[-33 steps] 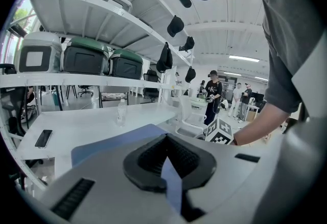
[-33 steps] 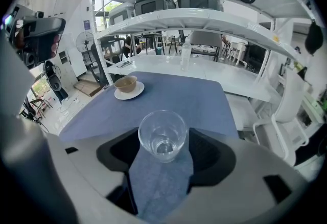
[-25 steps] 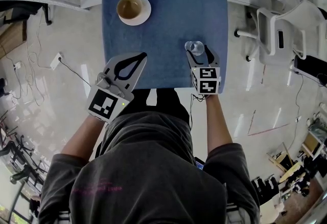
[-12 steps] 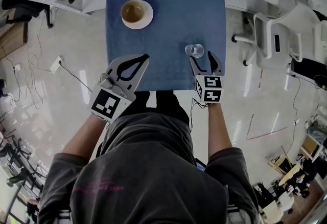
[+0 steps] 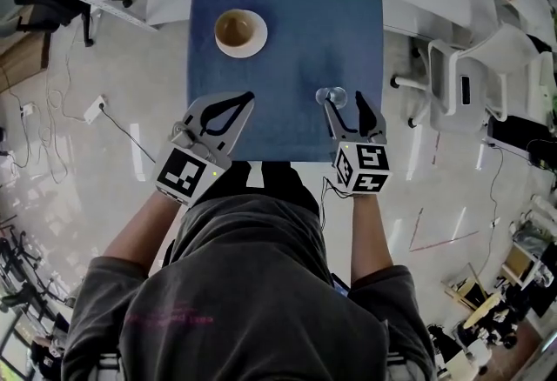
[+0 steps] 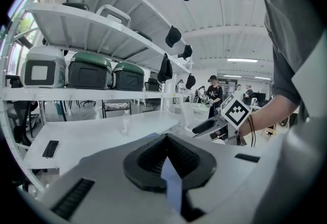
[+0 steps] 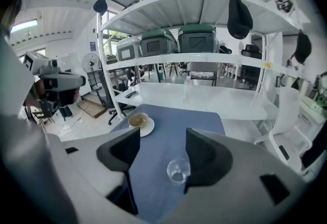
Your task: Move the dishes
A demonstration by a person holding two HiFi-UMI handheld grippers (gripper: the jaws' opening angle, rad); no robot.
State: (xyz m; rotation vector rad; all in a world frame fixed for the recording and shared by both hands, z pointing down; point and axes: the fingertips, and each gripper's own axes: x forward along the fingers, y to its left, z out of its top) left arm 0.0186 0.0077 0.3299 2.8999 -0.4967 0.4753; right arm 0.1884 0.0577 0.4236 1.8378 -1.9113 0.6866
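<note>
— Why has the right gripper (image 7: 162,138) its jaws spread?
— To clear the glass (image 7: 178,171), I'd say; it stands free between them on the worktop (image 7: 171,118).
— And the left gripper (image 6: 166,140)?
— Jaws pressed together, empty.

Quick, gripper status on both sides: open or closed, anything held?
Left gripper: closed, empty.
Right gripper: open, holding nothing; the glass stands on the blue mat between its jaws, ungripped.

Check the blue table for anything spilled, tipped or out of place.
Nothing stands out. The glass stands upright on the blue table, the cup sits upright on its saucer, and no spill shows.
</note>
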